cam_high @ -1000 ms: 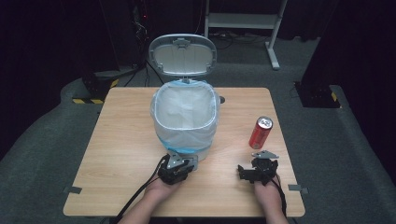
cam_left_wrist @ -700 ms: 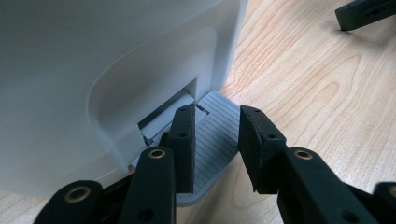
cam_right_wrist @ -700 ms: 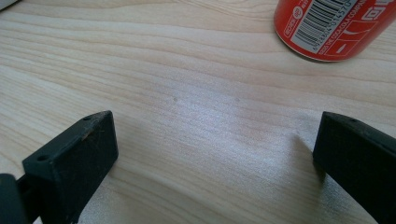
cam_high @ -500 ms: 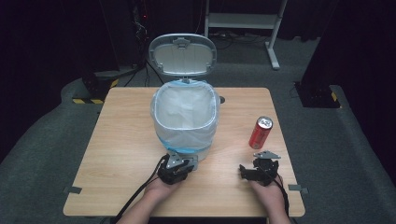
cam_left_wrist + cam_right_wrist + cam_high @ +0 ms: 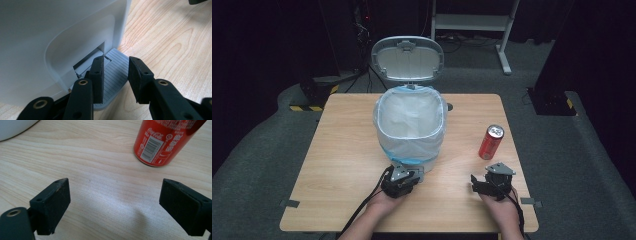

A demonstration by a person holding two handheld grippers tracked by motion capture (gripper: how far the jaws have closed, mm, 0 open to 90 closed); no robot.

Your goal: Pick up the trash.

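Note:
A white pedal bin (image 5: 410,125) lined with a white bag stands mid-table, its grey lid (image 5: 407,59) raised. My left gripper (image 5: 412,172) is at the bin's front base. In the left gripper view its jaws (image 5: 115,72) rest on the ribbed grey pedal (image 5: 115,62), a narrow gap between the pads and nothing gripped. A red cola can (image 5: 490,142) stands upright to the bin's right. My right gripper (image 5: 493,174) sits just in front of the can. Its jaws (image 5: 113,202) stand wide and have just been closing a little, with bare wood between them and the can (image 5: 162,142) beyond.
The wooden table (image 5: 347,150) has bare room left of the bin and along its front edge. A white metal frame (image 5: 472,20) and dark equipment stand on the grey floor behind the table.
The right gripper has shifted slightly near the front edge. The left gripper, the bin with its raised lid and the can stand as before.

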